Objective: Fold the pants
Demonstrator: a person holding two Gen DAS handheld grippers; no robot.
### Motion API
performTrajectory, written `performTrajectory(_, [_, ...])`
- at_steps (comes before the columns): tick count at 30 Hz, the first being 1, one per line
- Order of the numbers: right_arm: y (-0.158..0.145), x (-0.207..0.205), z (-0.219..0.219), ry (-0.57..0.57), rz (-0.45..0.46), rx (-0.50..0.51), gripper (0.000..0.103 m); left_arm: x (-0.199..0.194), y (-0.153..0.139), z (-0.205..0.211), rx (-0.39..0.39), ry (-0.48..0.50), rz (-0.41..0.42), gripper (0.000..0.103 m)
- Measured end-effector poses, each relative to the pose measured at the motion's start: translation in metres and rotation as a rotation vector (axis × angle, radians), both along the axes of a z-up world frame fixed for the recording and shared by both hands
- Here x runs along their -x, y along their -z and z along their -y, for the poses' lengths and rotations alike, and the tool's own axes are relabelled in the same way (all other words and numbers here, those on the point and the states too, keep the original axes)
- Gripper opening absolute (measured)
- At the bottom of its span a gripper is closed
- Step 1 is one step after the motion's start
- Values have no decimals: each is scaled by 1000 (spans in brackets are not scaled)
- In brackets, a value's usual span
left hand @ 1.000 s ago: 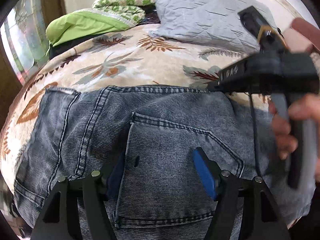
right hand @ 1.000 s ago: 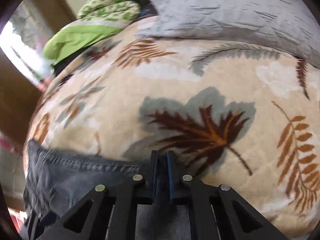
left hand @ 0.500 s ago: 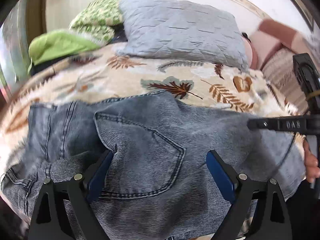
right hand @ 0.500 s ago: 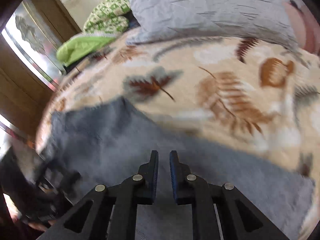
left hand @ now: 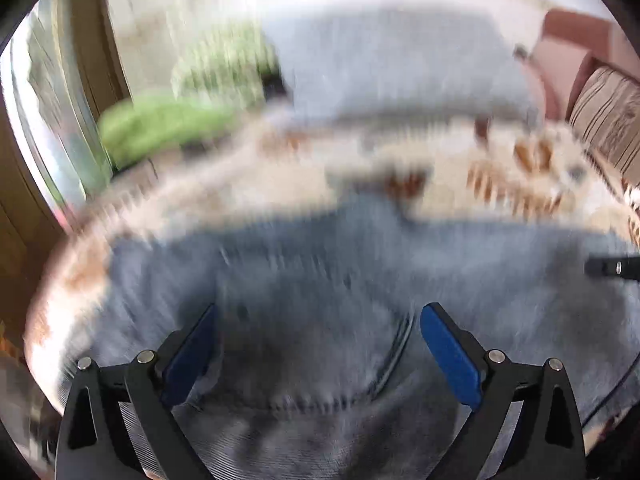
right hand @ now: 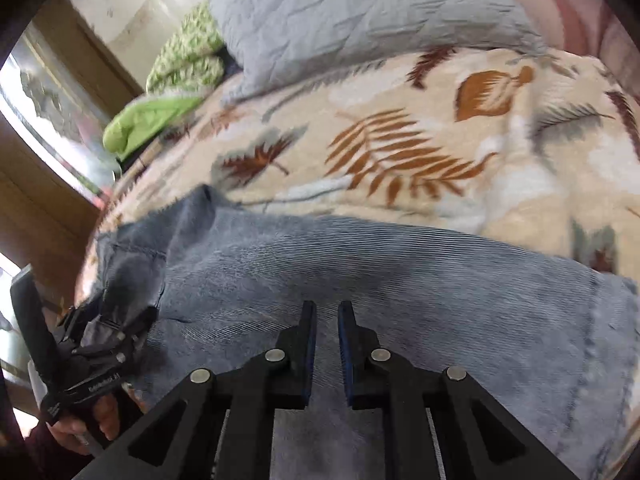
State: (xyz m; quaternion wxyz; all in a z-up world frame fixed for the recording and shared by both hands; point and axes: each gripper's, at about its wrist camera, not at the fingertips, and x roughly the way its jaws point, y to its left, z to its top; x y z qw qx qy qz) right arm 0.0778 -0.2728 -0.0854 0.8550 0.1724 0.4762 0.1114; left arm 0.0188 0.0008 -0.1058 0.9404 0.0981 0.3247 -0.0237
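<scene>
We hold two grippers over a pair of grey-blue denim pants [right hand: 400, 280] spread across a bed. Nearest the lens on the right wrist view, our right gripper [right hand: 323, 344] shows its blue-padded fingers [right hand: 345, 344] drawn to a narrow slot, with cloth visible through the gap; whether any fold is caught there, we cannot tell. It sits low over the leg panel, likely to pin or guide the fabric while the other side is worked. At the left of that view our left gripper [right hand: 116, 332] appears bunched in the waistband end at the bed's edge. Its own blurred camera shows the left gripper [left hand: 316, 348] spread wide, denim [left hand: 320, 280] lying between and beneath the pads; a firm hold cannot be confirmed. Beyond the pants lies a cream leaf-print blanket [right hand: 400, 140], bare enough to take a fold. Farthest back rest a grey quilted pillow [right hand: 360, 12] and green bedding [right hand: 160, 112], well apart from the work.
</scene>
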Motion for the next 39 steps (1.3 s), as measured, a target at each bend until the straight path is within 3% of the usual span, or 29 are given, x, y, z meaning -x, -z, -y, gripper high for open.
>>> performTrajectory(2, [-2, 11, 4, 24, -1, 27, 13, 7, -2, 9, -23, 44, 30, 100])
performTrajectory(4, [-4, 27, 10, 52, -6, 88, 13, 5, 6, 19, -3, 127, -54, 100])
performTrajectory(6, [-1, 42, 14, 83, -21, 148, 13, 0, 23, 33, 9, 199, -194, 100])
performTrajectory(10, [20, 47, 22, 100, -99, 167, 13, 1, 42, 50, -6, 264, -299, 100])
performTrajectory(13, [17, 47, 21, 82, -72, 198, 13, 9, 29, 52, -2, 293, -218, 100])
performTrajectory(16, [19, 46, 25, 87, -62, 158, 14, 15, 12, 49, 25, 299, -136, 100])
performTrajectory(19, [14, 46, 34, 114, -35, 73, 14, 10, 7, 43, 62, 267, -152, 100])
performTrajectory(24, [0, 48, 35, 138, 52, 34, 14, 9, 0, 31, 110, 186, -152, 100])
performTrajectory(39, [-28, 69, 42, 119, 191, -34, 14, 21, -10, 28, 80, 137, -98, 100])
